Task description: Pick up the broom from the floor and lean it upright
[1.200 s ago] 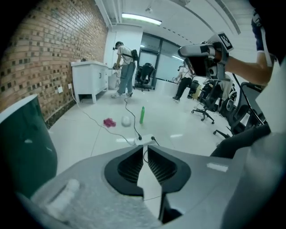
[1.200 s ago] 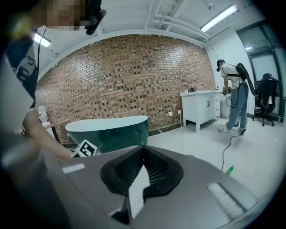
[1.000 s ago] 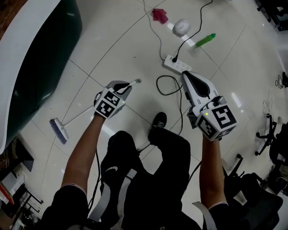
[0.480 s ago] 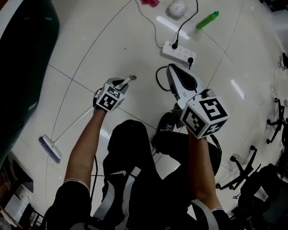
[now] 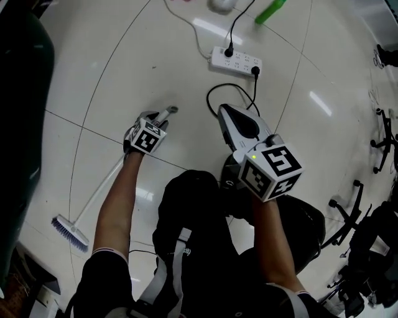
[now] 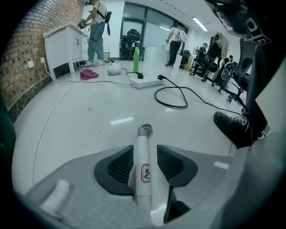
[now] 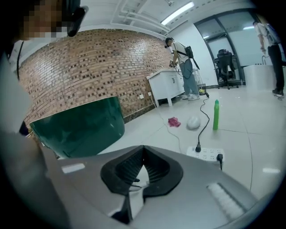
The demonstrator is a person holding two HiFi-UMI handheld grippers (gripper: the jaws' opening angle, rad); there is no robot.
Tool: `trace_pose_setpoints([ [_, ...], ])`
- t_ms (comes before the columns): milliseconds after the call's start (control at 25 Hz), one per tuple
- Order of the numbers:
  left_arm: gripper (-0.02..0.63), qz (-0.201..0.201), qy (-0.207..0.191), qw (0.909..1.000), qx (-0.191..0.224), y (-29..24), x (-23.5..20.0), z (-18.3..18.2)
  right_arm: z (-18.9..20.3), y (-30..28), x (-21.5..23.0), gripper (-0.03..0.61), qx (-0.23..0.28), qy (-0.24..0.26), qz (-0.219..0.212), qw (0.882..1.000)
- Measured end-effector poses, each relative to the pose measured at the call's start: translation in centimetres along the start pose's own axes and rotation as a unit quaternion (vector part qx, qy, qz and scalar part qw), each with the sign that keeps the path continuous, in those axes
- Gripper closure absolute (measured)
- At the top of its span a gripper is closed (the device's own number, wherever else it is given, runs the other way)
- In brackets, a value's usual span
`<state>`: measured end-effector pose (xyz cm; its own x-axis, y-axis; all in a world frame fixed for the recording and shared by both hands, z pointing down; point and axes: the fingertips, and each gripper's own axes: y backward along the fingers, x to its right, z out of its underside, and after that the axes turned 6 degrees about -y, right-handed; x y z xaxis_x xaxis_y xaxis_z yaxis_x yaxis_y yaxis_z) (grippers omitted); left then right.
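Observation:
The broom lies flat on the white floor, its blue-bristled head at the lower left and its white handle running up and to the right to a grey end cap. My left gripper is low over the handle near that cap. Its jaws have just been opening, and in the left gripper view the handle sits between the open pads, the right one clear of it. My right gripper hovers to the right of the broom, shut and empty.
A white power strip and a looped black cable lie just beyond the grippers. A green bottle stands farther back. A dark green tub fills the left side. Office chairs stand at the right. The person's shoe is nearby.
Both grippers have come down toward the floor as the person crouched. The left one has come down over the handle near its grey cap.

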<state>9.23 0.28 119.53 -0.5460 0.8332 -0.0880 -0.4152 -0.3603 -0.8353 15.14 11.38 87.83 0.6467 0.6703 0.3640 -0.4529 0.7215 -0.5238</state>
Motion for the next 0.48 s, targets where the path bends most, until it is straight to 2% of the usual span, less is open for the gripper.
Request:
trace_pose_setpoints([
  [400, 0.445, -0.006, -0.012, 0.9997, -0.02, -2.1, 0.1, 1.3, 0.9, 0.4, 1.3, 0.572, -0.008, 0.003, 0.018, 1.0],
  [440, 0.448, -0.007, -0.011, 0.9996, -0.023, -2.1, 0.0, 1.3, 0.8, 0.4, 1.2, 0.572, -0.007, 0.004, 0.016, 1.0],
  [480, 0.481, -0.007, -0.01, 0.9996, -0.027, -2.2, 0.0, 1.3, 0.7, 0.4, 1.1, 0.572, -0.007, 0.006, 0.015, 1.0],
])
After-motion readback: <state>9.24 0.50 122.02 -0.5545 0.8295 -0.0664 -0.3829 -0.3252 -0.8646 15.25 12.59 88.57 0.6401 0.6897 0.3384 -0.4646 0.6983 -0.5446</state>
